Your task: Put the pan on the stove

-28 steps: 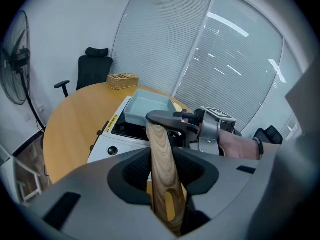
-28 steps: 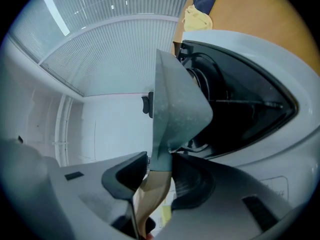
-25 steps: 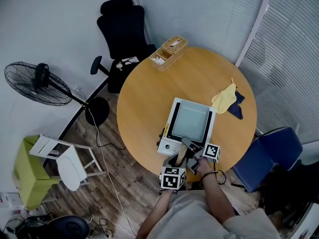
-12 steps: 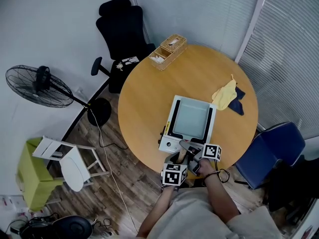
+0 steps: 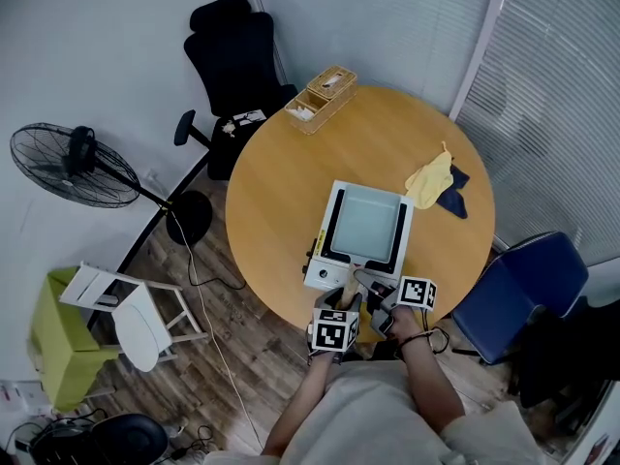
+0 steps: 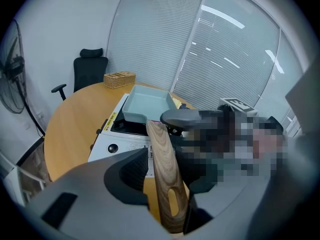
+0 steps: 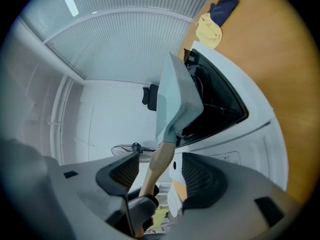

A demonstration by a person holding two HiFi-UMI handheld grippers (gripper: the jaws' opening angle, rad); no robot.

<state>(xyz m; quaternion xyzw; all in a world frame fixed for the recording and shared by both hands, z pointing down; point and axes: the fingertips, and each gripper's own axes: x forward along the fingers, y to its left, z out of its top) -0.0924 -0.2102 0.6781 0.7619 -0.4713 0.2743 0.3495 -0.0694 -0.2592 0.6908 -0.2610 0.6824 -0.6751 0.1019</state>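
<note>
A pale blue square pan (image 5: pixel 368 223) rests on the white table-top stove (image 5: pixel 325 277), its wooden handle (image 5: pixel 351 284) pointing at the table's near edge. Both grippers are at that handle. In the left gripper view the handle (image 6: pixel 162 169) lies between the jaws of my left gripper (image 6: pixel 167 176), which are opening and stand off it. The right gripper (image 7: pixel 160 173) is also opening. Its pads (image 7: pixel 200 176) flank the handle (image 7: pixel 157 164) with a gap on each side. The pan's body (image 7: pixel 175 94) sits over the stove's black top (image 7: pixel 220 104).
The round wooden table (image 5: pixel 281 182) also carries a wicker box (image 5: pixel 323 93) at the far edge and a yellow cloth (image 5: pixel 429 180) over a dark one (image 5: pixel 453 201) at the right. A black office chair (image 5: pixel 232 56), a fan (image 5: pixel 68 163) and a blue chair (image 5: pixel 523 289) stand around the table.
Both pairs of jaws have spread apart from the pan's handle. The pan stays on the stove. The two grippers have drawn back slightly toward the table's edge.
</note>
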